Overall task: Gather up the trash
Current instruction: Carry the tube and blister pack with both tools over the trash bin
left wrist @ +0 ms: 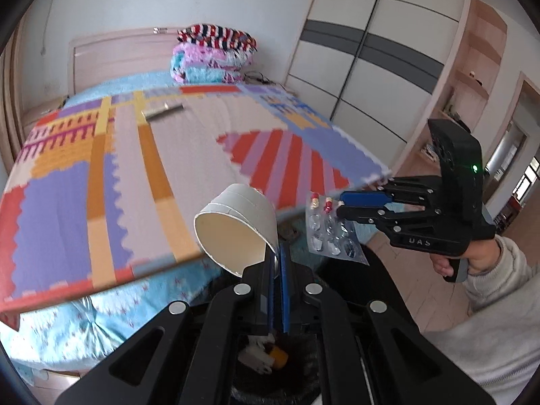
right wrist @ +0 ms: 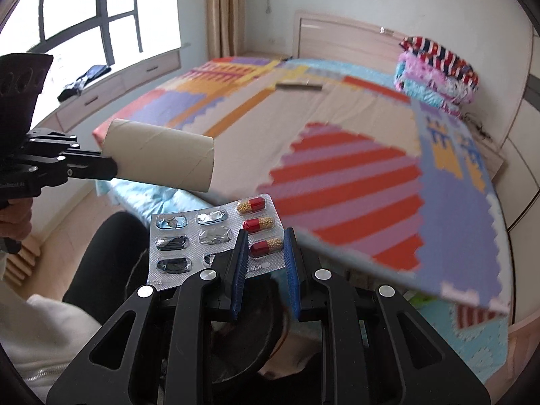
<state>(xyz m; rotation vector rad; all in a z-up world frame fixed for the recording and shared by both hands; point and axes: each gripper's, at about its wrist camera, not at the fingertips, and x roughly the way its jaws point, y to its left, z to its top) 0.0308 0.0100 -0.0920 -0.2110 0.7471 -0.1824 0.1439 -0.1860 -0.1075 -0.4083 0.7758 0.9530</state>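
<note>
The left gripper (left wrist: 278, 263) is pressed together on the wall of a cardboard tube (left wrist: 236, 227), pinching it at one end so the open mouth faces the camera; in the right wrist view the same tube (right wrist: 162, 153) sticks out sideways from that gripper (right wrist: 113, 168), held in the air off the near corner of the bed. The right gripper (right wrist: 265, 256) pinches a blister pack (right wrist: 206, 236) by one edge, its blue pads (right wrist: 289, 263) set narrowly apart with the foil sheet between them. The pack holds 3 red-and-yellow capsules (right wrist: 258, 224) in the row nearest the pads; the other pockets are burst and hollow. From the left wrist view the pack (left wrist: 332, 236) hangs just right of the tube, apart from it, below the right gripper (left wrist: 341, 204) and the person's hand (left wrist: 472, 256) in a pale sleeve.

Under both grippers a dark bin (left wrist: 276, 364) lined with black shows between the left gripper's arms, with white scraps and a yellow piece (left wrist: 280, 356) inside. The person's dark-clad leg (right wrist: 111, 256) sits between the bin and the bed's near edge.

A colourful foam puzzle mat (left wrist: 135, 175) covers the bed (left wrist: 101, 317), overhanging its near edge. A flat brownish strip (left wrist: 162, 111) lies on the mat toward the far edge, and folded blankets (left wrist: 212, 54) are stacked at the far right corner against the headboard (left wrist: 118, 57). A wardrobe (left wrist: 371, 57) stands beyond the bed's right side; a window (right wrist: 84, 10) and curtain (right wrist: 222, 10) are beyond the left.
</note>
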